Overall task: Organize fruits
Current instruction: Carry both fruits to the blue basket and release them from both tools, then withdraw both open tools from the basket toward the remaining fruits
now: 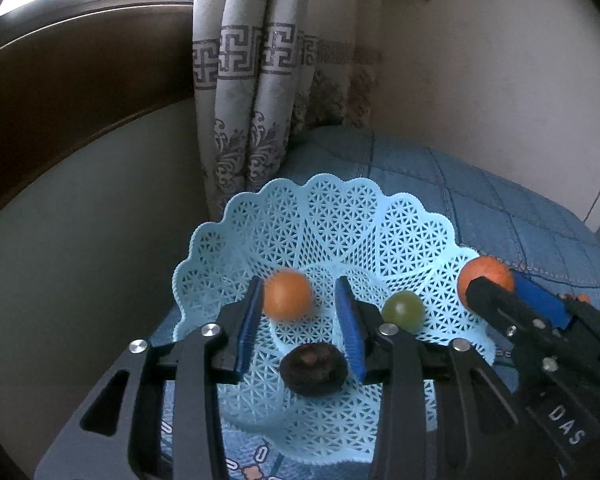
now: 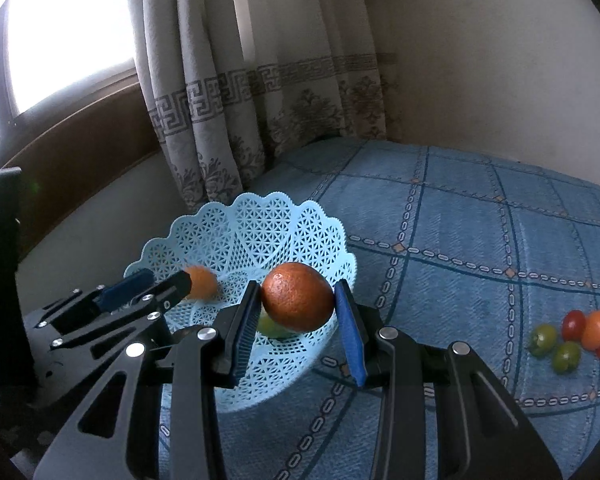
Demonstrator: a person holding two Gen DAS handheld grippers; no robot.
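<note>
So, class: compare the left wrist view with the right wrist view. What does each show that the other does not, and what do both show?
Only the left wrist view shows the dark wrinkled fruit lying in the basket.

Only the right wrist view shows the cluster of small tomatoes on the blue quilt, apart from the basket.

Both show the light blue lattice basket, the small orange fruit between the open left gripper fingers, the green fruit, and the right gripper shut on the large orange at the basket's rim.
</note>
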